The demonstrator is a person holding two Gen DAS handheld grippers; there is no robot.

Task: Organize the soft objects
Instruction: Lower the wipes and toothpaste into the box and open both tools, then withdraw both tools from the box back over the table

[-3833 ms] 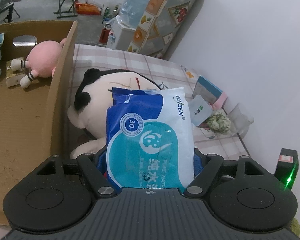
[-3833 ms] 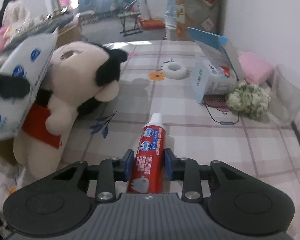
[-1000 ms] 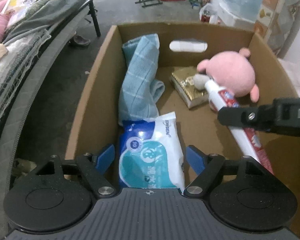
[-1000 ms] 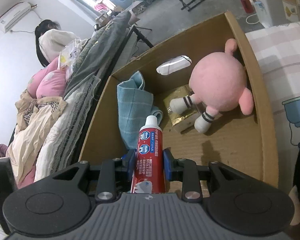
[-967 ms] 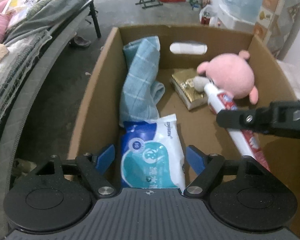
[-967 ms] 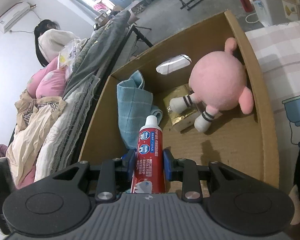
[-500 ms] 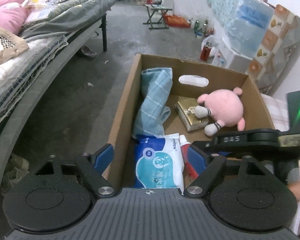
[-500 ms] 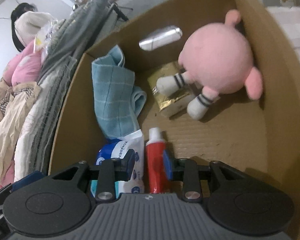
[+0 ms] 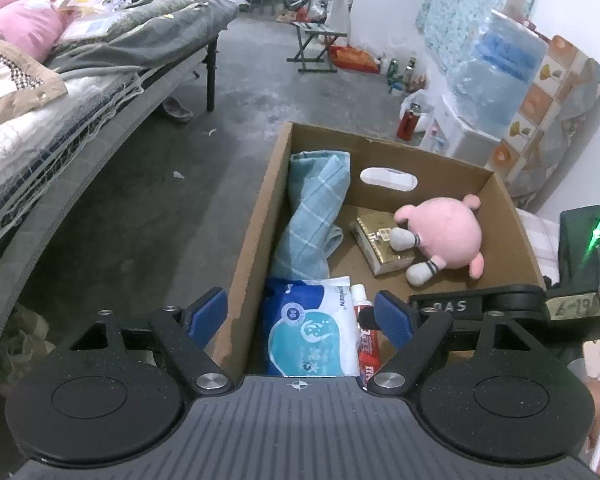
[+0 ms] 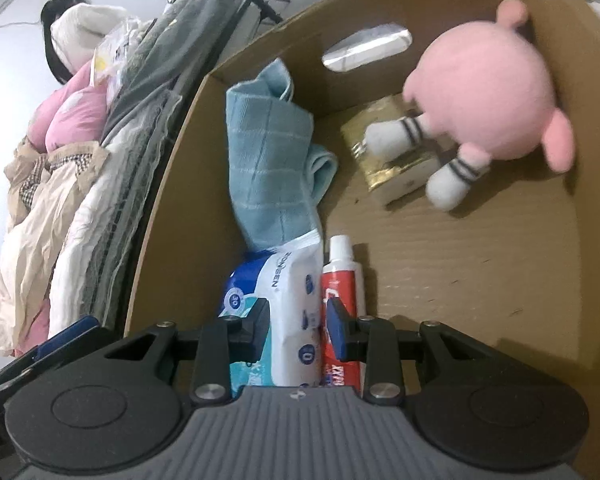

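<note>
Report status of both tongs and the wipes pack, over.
Left tongs open, right tongs ajar, both empty. Wipes pack and toothpaste lie in box. Nothing in the way.

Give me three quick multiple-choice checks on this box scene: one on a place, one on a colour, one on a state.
1. Where does the toothpaste tube lie?
A. On top of the pink plush toy
B. On the floor of the cardboard box, right beside the wet wipes pack
C. On the bed outside the box

2. What colour is the folded towel in the box?
A. Red
B. Yellow
C. Light blue

3. How does the left gripper stand?
A. Open, with nothing held
B. Shut on the wet wipes pack
C. Shut on the towel

Answers:
1 B: the toothpaste tube lies along the wet wipes pack inside the cardboard box.
2 C: the towel is light blue with a pale check.
3 A: the left gripper has its blue pads wide apart above the box, pressing on nothing.
</note>
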